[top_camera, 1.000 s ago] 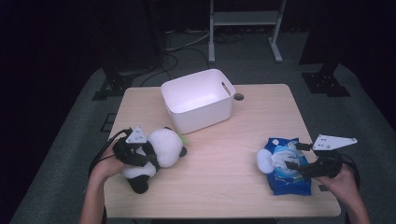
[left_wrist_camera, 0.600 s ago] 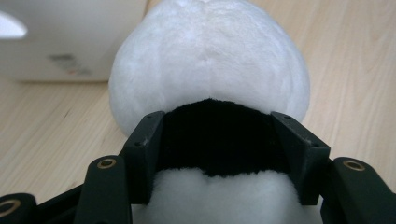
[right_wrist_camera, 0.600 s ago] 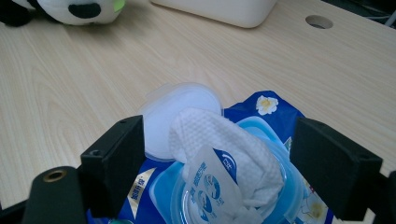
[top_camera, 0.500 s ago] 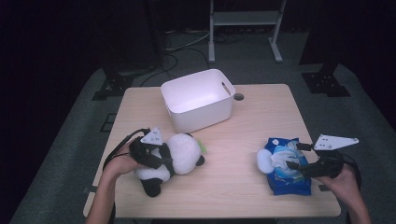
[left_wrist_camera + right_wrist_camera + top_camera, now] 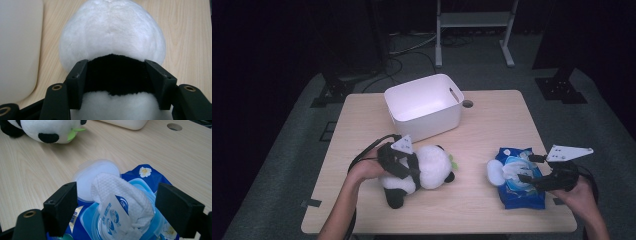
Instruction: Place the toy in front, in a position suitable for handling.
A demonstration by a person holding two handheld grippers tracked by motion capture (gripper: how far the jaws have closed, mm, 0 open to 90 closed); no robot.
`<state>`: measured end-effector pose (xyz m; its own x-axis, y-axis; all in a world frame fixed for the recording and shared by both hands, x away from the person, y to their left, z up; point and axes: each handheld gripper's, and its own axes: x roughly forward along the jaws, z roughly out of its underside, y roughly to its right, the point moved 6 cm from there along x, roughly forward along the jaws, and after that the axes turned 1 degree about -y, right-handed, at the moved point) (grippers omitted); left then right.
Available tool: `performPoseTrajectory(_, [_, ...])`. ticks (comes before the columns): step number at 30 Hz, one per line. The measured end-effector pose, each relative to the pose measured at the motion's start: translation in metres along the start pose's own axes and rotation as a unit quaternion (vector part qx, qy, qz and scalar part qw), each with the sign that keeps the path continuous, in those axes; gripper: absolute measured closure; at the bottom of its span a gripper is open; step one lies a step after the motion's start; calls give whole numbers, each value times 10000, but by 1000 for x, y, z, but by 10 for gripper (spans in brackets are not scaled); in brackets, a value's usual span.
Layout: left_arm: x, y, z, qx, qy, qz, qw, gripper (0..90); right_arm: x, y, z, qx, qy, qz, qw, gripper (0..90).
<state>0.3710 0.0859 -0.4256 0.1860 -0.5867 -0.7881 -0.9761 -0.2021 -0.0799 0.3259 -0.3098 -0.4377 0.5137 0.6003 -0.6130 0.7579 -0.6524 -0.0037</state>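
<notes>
A black-and-white panda plush (image 5: 434,165) lies on the wooden table (image 5: 497,120), just in front of a white bin (image 5: 422,87). My left gripper (image 5: 412,170) is shut on the panda's black middle band; the left gripper view has both pads (image 5: 78,75) pressed into the fur. A blue wet-wipe pack (image 5: 519,192) lies at the right with its round lid (image 5: 95,175) flipped open and a white wipe (image 5: 120,187) sticking up. My right gripper (image 5: 120,205) stands open astride that wipe, its jaws well clear of it.
The bin's smooth side (image 5: 17,45) is close on the left in the left gripper view. A round cable hole (image 5: 467,104) sits in the table beside the bin. Dark stands and a white metal rack (image 5: 472,20) stand on the floor behind the table.
My left gripper has carried the panda to the right, from the table's left edge towards its middle. The right gripper and the wipe pack have stayed put.
</notes>
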Motion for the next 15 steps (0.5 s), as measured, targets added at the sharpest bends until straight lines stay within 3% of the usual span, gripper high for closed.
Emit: performPoseTrajectory(15, [25,2,-32,229,61,339,9991,381,1,-1,2,-18,-78,-31,10000,170])
